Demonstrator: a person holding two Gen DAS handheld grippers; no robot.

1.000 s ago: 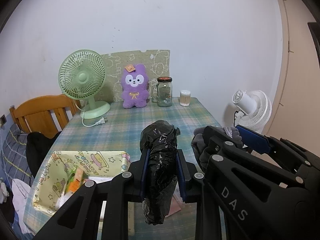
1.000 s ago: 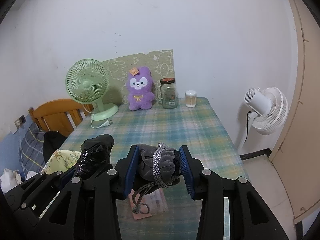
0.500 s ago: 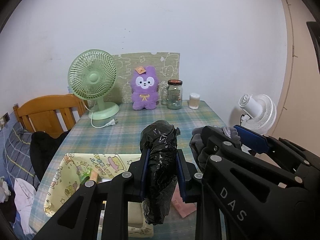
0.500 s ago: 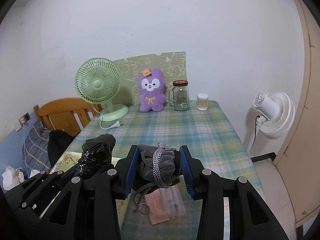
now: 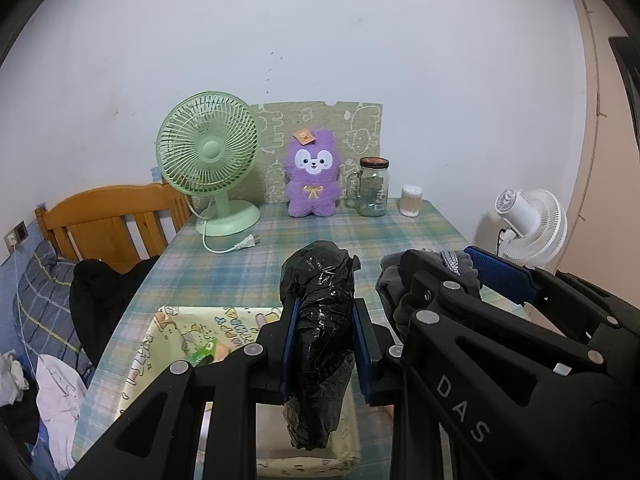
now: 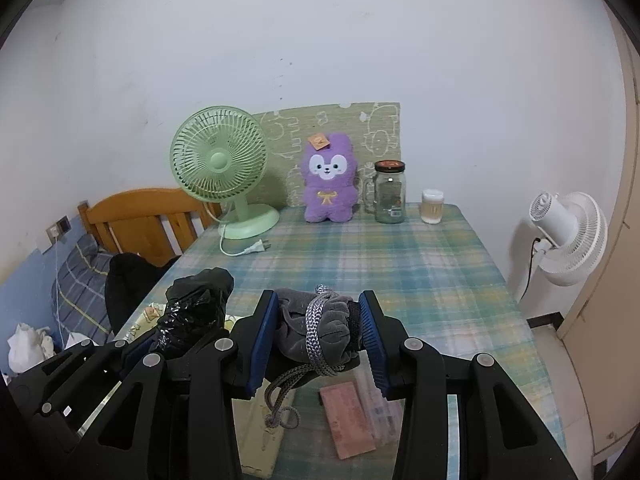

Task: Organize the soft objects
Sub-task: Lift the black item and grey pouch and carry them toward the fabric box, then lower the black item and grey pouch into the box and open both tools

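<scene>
Left claw [image 5: 323, 344]: blue pads pinching a crumpled black plastic bag bundle [image 5: 320, 320], held upright above the yellow printed fabric storage bin [image 5: 148, 356] at the near edge of the plaid-covered tabletop [image 6: 420, 264]. Right claw [image 6: 320, 340]: pinching a grey velvet drawstring pouch [image 6: 324, 330]; its braided cord [image 6: 280, 408] dangles below, over a pink flat packet [image 6: 348, 420]. At the far edge stand a green desk fan [image 6: 220, 164], purple plush toy [image 6: 330, 178] and glass jar [image 6: 390, 192].
</scene>
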